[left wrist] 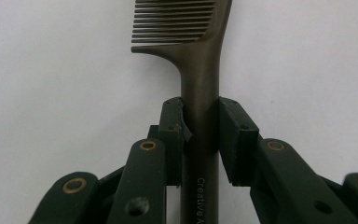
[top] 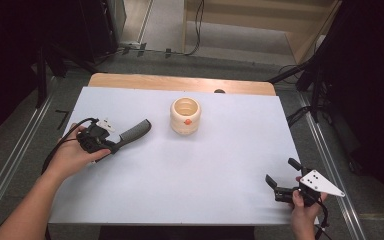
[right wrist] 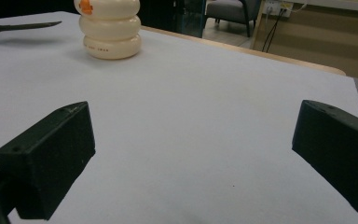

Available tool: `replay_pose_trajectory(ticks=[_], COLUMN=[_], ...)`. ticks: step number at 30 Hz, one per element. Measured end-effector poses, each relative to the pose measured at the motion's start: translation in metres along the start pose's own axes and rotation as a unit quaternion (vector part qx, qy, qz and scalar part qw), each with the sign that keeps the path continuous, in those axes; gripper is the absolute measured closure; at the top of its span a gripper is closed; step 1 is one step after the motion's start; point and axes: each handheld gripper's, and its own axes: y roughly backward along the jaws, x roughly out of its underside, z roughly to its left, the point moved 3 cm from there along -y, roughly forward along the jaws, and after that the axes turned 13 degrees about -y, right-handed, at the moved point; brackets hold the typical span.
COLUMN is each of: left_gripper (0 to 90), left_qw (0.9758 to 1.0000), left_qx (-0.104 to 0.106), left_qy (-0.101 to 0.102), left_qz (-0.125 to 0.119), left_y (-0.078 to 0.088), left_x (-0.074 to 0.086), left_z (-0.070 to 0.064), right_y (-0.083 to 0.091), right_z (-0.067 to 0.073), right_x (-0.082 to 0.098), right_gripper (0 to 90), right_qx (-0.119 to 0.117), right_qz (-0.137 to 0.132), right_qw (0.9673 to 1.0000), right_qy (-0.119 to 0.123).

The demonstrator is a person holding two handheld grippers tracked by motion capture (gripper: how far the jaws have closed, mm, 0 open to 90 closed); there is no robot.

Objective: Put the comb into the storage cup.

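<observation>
On the white table's left side, the left tool (top: 114, 145) clamps a comb (top: 135, 131) whose toothed end points toward the cream pot (top: 185, 116)

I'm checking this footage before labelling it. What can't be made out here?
- Comb: left gripper view's top edge cuts its teeth; left gripper covers the printed handle text.
- Cream holder: right gripper view cuts its top.
- Holder's small print: too small.
- Holder's inside bottom, high view: hidden by its wall.

Comb (left wrist: 200, 70) dark brown-grey; ribbed holder (top: 185, 116) cream, orange spot; table cover (top: 205, 170) pale lilac-white; tongs (right wrist: 191, 154) black.
</observation>
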Motion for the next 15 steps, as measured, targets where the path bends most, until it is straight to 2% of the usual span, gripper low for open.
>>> replay_pose_trajectory(ticks=[7,12,15], left_gripper=[72.9,72.9,72.9], left_qw=[0.9994,0.9988,0.9979], left_qx=[-0.010,-0.019,-0.026], left_qy=[0.017,0.018,0.022], left_qz=[-0.029,-0.040,-0.055], left_y=[0.003,0.004,0.005], left_x=[0.001,0.001,0.001], left_z=[-0.005,-0.012,-0.016], right_y=[0.003,0.002,0.003], right_z=[0.001,0.003,0.004], right_x=[-0.004,-0.006,-0.008], right_gripper=[0.0,0.0,0.0], right_qx=[-0.011,-0.015,-0.019], right_qz=[-0.009,-0.007,-0.012], right_qw=[0.9996,0.9996,0.9993], right_qy=[-0.023,-0.021,-0.031])
